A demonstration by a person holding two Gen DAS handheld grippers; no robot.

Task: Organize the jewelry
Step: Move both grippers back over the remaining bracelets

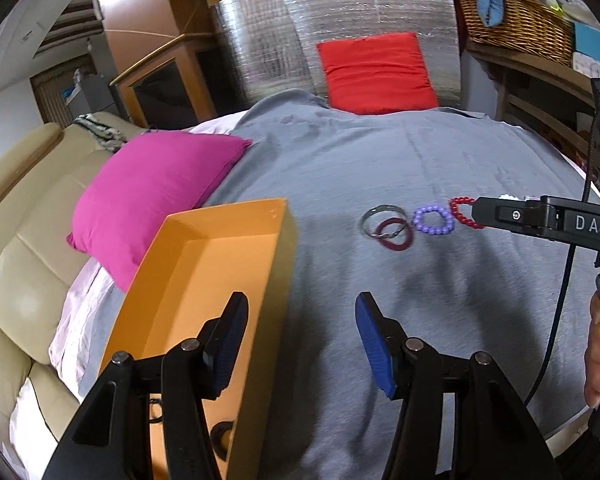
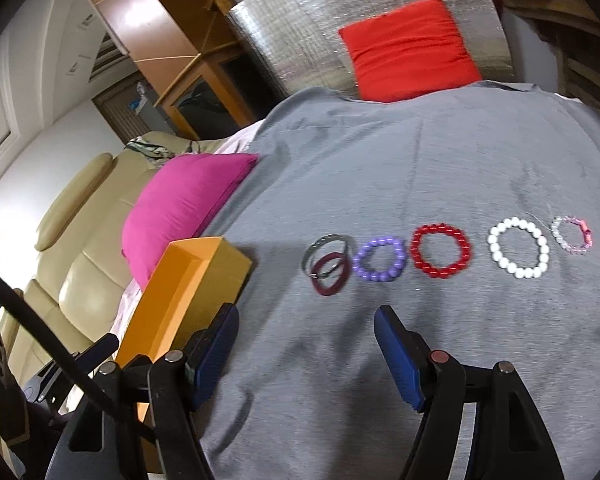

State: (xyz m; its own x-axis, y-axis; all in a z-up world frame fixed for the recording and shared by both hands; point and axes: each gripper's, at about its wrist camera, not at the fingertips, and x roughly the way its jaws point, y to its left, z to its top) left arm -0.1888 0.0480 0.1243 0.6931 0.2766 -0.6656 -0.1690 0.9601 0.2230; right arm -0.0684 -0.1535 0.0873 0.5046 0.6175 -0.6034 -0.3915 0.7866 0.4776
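Observation:
Several bracelets lie in a row on the grey cloth (image 2: 420, 160): a metal bangle (image 2: 325, 248) overlapping a maroon band (image 2: 332, 276), a purple bead bracelet (image 2: 379, 260), a red bead bracelet (image 2: 440, 256), a white bead bracelet (image 2: 518, 253) and a small pink one (image 2: 572, 236). An open orange box (image 1: 204, 280) stands to their left, with dark items at its near end. My left gripper (image 1: 300, 344) is open and empty over the box's right wall. My right gripper (image 2: 304, 356) is open and empty, short of the bracelets; in the left wrist view its body (image 1: 548, 218) partly hides the red bracelet (image 1: 462, 212).
A magenta cushion (image 1: 152, 196) lies left of the box beside a beige sofa (image 1: 24, 240). A red cushion (image 1: 376, 72) leans on a silver panel (image 1: 276, 40) at the far edge. A wicker basket (image 1: 516, 20) sits on a shelf at the far right.

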